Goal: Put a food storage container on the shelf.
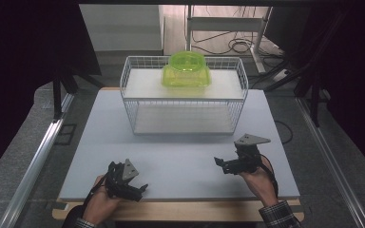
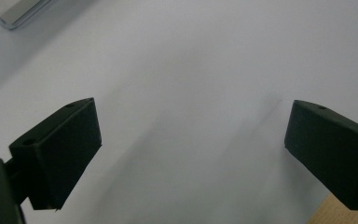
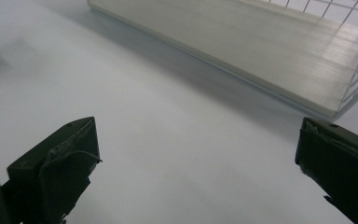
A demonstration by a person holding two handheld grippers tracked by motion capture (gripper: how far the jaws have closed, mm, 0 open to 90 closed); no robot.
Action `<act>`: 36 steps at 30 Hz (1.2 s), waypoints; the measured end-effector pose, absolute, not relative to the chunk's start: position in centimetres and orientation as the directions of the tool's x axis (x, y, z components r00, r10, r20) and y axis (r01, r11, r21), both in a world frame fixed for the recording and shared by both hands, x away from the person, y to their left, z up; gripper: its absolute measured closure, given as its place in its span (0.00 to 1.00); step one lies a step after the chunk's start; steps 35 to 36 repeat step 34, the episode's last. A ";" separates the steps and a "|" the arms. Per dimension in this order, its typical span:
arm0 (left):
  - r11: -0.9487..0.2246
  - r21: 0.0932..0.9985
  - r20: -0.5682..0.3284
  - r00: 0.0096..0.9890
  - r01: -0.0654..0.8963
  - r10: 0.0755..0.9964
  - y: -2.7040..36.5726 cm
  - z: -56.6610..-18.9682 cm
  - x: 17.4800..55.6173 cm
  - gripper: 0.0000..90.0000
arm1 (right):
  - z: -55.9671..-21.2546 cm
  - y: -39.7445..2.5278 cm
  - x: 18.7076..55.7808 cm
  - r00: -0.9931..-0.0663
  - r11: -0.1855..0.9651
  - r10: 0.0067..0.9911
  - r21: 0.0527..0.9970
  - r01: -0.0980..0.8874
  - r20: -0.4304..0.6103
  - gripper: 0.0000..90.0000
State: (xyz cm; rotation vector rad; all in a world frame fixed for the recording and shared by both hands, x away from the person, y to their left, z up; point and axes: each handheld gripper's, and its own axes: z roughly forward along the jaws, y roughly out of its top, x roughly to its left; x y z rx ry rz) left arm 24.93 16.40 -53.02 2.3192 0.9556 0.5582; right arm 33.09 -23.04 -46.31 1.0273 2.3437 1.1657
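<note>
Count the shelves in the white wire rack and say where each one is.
2. The upper shelf spans the wire rack near its top and carries the green container. The lower shelf lies at the rack's base, bare, just above the table.

The rack (image 1: 183, 97) stood at the far middle of the table (image 1: 180, 161), and the bowl (image 1: 186, 69) sat on its upper shelf (image 1: 228, 85). The left gripper (image 1: 140, 187) and right gripper (image 1: 220, 164) were near the front edge, well apart.
</note>
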 end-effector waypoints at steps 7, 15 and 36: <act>-0.592 0.636 0.171 0.658 0.494 0.733 16.4 -53.1 24.9 0.03 | -47.3 -24.0 32.7 -0.674 0.401 0.738 0.780 0.481 0.036 0.00; -0.602 0.636 0.187 0.660 0.483 0.727 16.3 -53.3 24.9 0.03 | -48.6 -24.7 31.9 -0.659 0.392 0.750 0.769 0.504 0.050 0.00; -0.616 0.626 0.197 0.667 0.478 0.719 16.1 -53.4 24.9 0.02 | -51.2 -24.0 31.6 -0.670 0.447 0.741 0.706 0.549 0.052 0.00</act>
